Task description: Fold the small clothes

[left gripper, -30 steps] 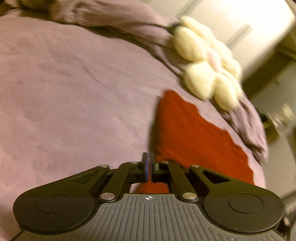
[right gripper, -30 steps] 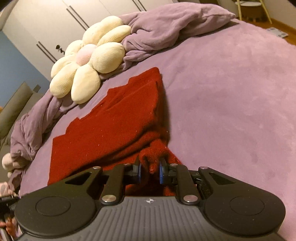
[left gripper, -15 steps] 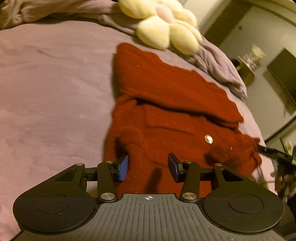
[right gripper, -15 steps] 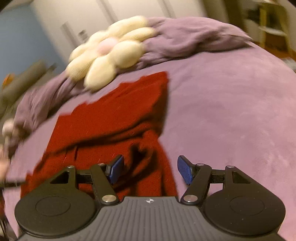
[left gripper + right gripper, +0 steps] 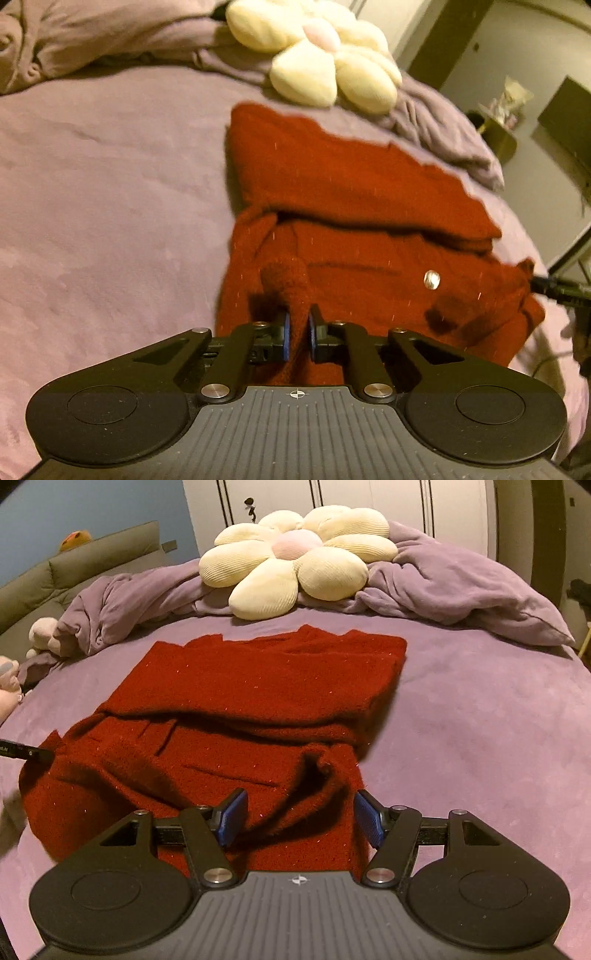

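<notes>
On the purple bed (image 5: 480, 720), a fold of the red cardigan (image 5: 351, 206) is pinched in the left claw (image 5: 296, 334). The right claw (image 5: 299, 818) is held spread wide over the garment's near edge, nothing gripped.

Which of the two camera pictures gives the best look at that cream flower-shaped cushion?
The right wrist view: the flower cushion shows whole and sharp, all petals and its pink centre, on the rumpled purple blanket. The left wrist view catches it blurred and cut off by the top edge.
</notes>
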Available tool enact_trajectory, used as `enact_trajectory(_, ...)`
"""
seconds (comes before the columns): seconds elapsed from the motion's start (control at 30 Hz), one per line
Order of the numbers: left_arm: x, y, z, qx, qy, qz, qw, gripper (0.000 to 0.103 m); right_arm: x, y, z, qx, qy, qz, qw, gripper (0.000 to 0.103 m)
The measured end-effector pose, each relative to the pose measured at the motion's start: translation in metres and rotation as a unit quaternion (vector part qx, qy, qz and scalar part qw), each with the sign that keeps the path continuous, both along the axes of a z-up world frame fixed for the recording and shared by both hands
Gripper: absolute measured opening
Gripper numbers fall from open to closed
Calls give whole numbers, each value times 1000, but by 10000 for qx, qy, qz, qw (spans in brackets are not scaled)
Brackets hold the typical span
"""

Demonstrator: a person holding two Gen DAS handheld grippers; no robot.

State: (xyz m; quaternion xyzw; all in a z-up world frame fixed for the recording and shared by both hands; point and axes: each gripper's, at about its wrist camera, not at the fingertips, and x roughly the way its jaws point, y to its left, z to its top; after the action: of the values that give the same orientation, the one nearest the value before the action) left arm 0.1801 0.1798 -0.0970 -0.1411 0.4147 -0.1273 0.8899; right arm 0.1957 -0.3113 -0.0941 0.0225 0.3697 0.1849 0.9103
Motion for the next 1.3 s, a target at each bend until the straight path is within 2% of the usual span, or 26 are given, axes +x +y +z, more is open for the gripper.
enact_trajectory(0.13,-1,21,14,-425,-302,481,9975,11,-1,-7,3,-51,-73,-29,10000,65)
enact_trajectory(0.2,1,27,15,-403,-294,574,9971,11,2,-6,1,-189,-41,56,9998,65)
enact_trajectory(0.23,3,27,12,-317,-233,574,9976,11,3,-3,-1,-300,-53,135,9994,65)
enact_trajectory(0.33,9,24,-5,-385,125,477,9980,12,9,11,-5,-587,-139,365,9975,64)
enact_trajectory(0.43,10,19,-18,-350,294,327,9984,13,16,21,-6,-712,-113,728,9947,64)
enact_trajectory(0.53,8,20,-24,-521,363,222,9977,22,16,12,4,-463,-153,817,9955,65)
enact_trajectory(0.6,7,22,-25,-676,349,164,9970,26,12,-1,13,-209,-262,696,9970,68)
enact_trajectory(0.63,6,22,-26,-744,336,160,9965,27,9,-8,16,-236,-336,572,9975,69)
enact_trajectory(0.77,7,19,-29,-752,344,189,9964,27,7,-17,6,-660,-216,528,9962,69)
enact_trajectory(0.83,6,14,-28,-596,309,182,9976,16,9,-12,-1,-786,-156,612,9949,66)
enact_trajectory(0.87,6,12,-28,-510,308,205,9980,15,12,-7,-4,-813,-150,668,9943,65)
enact_trajectory(1.0,5,9,-25,-374,217,313,9986,12,34,14,-15,-882,-26,786,9930,52)
enact_trajectory(1.07,2,9,-20,-304,83,390,9987,12,41,22,-21,-872,34,857,9925,36)
enact_trajectory(1.1,1,9,-17,-255,13,434,9987,12,42,25,-20,-862,-6,889,9923,20)
enact_trajectory(1.13,0,10,-14,-255,-67,464,9986,12,41,28,-19,-915,-46,896,9918,11)
enact_trajectory(1.3,-2,18,0,-531,-419,600,9959,11,28,29,-5,-832,-330,781,9929,9)
